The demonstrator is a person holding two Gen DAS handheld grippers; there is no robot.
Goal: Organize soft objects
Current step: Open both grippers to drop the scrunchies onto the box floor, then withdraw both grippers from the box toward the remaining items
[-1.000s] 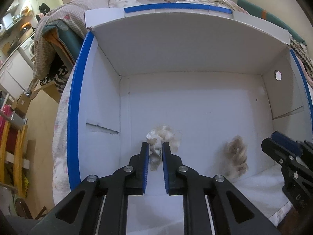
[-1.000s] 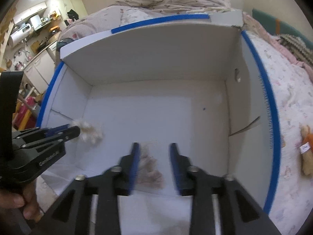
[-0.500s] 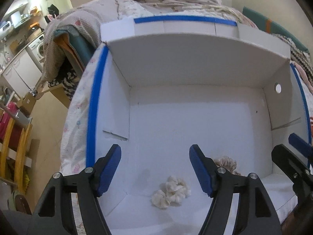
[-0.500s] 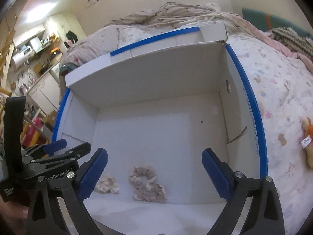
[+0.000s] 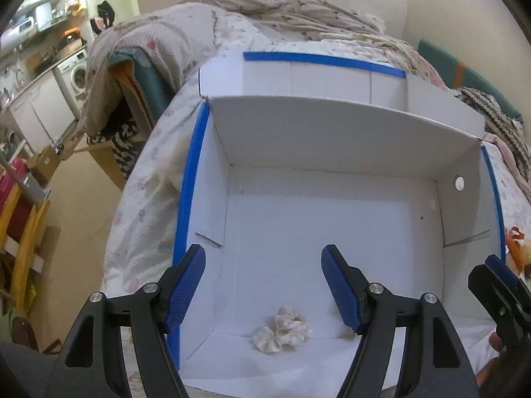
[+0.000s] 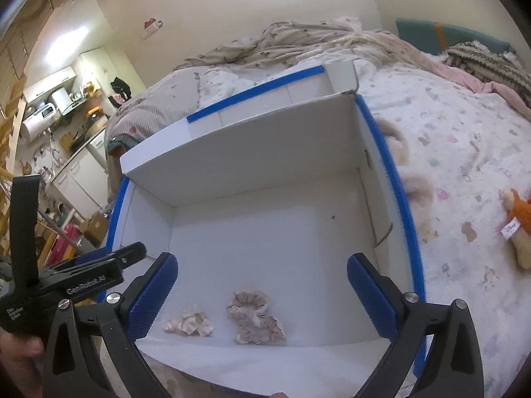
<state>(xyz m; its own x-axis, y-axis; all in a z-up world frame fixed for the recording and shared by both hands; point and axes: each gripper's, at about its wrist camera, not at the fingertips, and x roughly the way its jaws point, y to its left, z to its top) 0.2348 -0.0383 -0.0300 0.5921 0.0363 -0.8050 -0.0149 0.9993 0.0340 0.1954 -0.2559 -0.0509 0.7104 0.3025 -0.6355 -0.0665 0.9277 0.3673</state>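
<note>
Both hand-held grippers (image 5: 264, 285) (image 6: 262, 293) gape above two scrunchies (image 6: 189, 324) (image 6: 255, 316) in one box (image 6: 265, 152).

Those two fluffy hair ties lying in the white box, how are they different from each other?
The cream scrunchie is smaller and paler; the pink scrunchie is larger and dusty pink with lighter edging. The cream one lies bunched in a compact clump, nearer the box's left wall, while the pink one is twisted into a loose figure-eight nearer the middle. Both are ruffled fabric, rest apart on the box floor near its front edge, and neither is held by a tool.
</note>
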